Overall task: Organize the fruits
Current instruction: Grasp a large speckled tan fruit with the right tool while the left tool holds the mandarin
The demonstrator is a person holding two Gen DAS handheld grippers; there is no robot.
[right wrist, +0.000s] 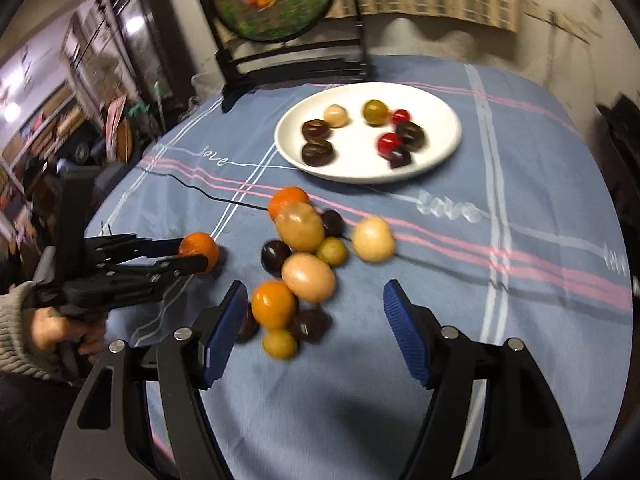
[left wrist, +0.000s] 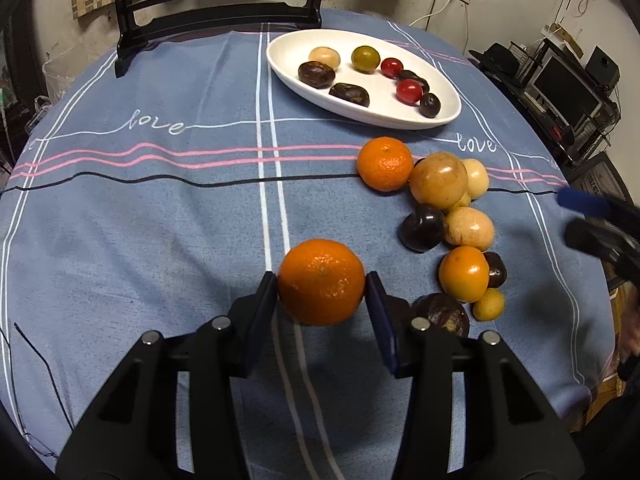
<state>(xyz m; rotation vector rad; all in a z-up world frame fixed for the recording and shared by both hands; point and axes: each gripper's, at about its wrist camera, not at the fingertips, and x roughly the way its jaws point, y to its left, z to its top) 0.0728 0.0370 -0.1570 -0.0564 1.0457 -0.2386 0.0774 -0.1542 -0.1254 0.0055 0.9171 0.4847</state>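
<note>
A tangerine [left wrist: 321,282] rests on the blue tablecloth [left wrist: 160,220], and my left gripper [left wrist: 321,280] has both pads pressed against its sides. From the right wrist view the same tangerine [right wrist: 199,249] sits in the left gripper [right wrist: 200,254], held by a hand in a knit sleeve. My right gripper [right wrist: 315,292] stands open over the cloth beside a loose pile of fruit [right wrist: 308,276], nothing between its pads. The pile [left wrist: 452,216] holds tangerines, tan, yellow and dark fruits. A white oval plate [left wrist: 400,118] farther back carries several small fruits.
A black chair back [left wrist: 216,4] stands at the table's far edge behind the plate [right wrist: 360,174]. Shelves and electronics [left wrist: 568,80] crowd the room off the table's right side. The right gripper [left wrist: 592,220] shows blurred at the right rim.
</note>
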